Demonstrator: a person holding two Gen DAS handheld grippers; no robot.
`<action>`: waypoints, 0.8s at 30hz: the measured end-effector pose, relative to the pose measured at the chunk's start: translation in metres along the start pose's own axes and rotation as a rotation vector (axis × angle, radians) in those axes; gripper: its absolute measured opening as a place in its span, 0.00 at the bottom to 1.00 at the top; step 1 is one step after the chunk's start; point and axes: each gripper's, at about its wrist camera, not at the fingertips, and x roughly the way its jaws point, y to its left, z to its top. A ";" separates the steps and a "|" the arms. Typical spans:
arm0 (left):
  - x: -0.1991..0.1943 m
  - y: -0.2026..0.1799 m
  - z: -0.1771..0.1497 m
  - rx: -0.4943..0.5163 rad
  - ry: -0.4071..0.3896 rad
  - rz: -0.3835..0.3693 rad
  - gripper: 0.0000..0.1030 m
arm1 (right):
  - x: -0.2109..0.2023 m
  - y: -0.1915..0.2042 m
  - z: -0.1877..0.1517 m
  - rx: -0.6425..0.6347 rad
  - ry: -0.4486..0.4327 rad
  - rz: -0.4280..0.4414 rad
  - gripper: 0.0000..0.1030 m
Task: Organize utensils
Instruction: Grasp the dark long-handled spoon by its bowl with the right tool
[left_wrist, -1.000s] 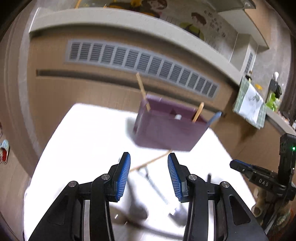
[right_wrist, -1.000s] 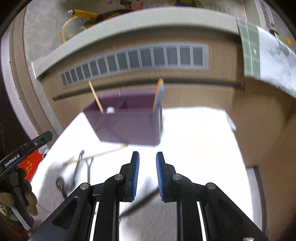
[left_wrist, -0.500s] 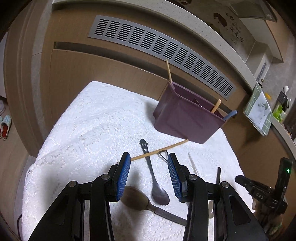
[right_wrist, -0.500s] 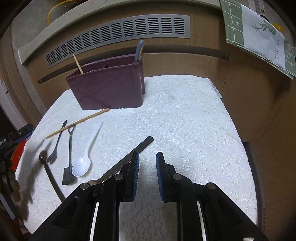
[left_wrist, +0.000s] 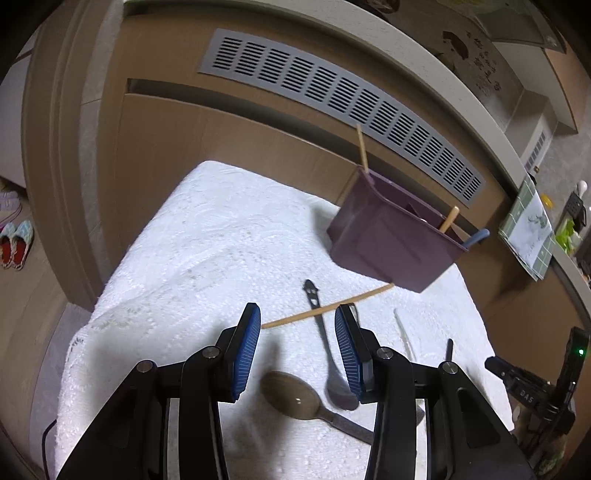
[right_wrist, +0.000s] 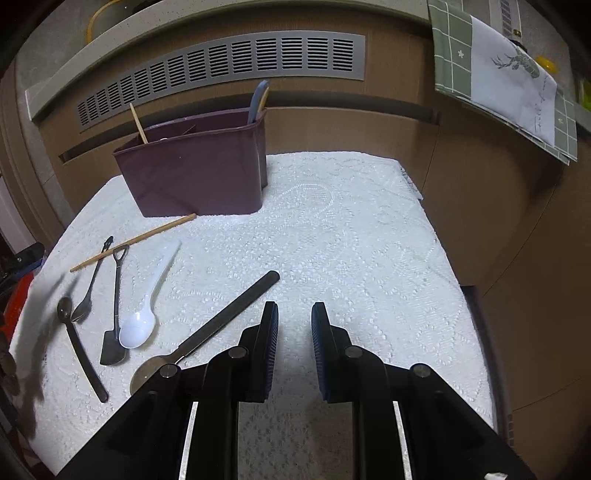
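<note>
Both grippers have lowered toward the cloth, the left gripper (left_wrist: 297, 345) (jaws apart, empty) over the loose chopstick (left_wrist: 327, 308) before the purple caddy (right_wrist: 192, 173), right gripper (right_wrist: 294, 345) narrowly apart; next: straddle, clamp.

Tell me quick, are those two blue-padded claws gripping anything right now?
Left gripper: jaws open, holding nothing, above the white lace tablecloth.
Right gripper: jaws open with a narrower gap, holding nothing.
</note>
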 end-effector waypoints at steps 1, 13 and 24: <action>0.001 0.002 0.000 -0.007 0.003 0.003 0.42 | 0.000 -0.001 0.000 0.017 0.003 0.019 0.17; -0.002 0.009 -0.002 -0.012 -0.001 0.020 0.42 | 0.045 0.025 0.006 0.161 0.149 0.164 0.17; 0.014 -0.006 0.004 0.066 0.065 -0.004 0.42 | 0.072 0.068 0.026 0.056 0.155 0.085 0.20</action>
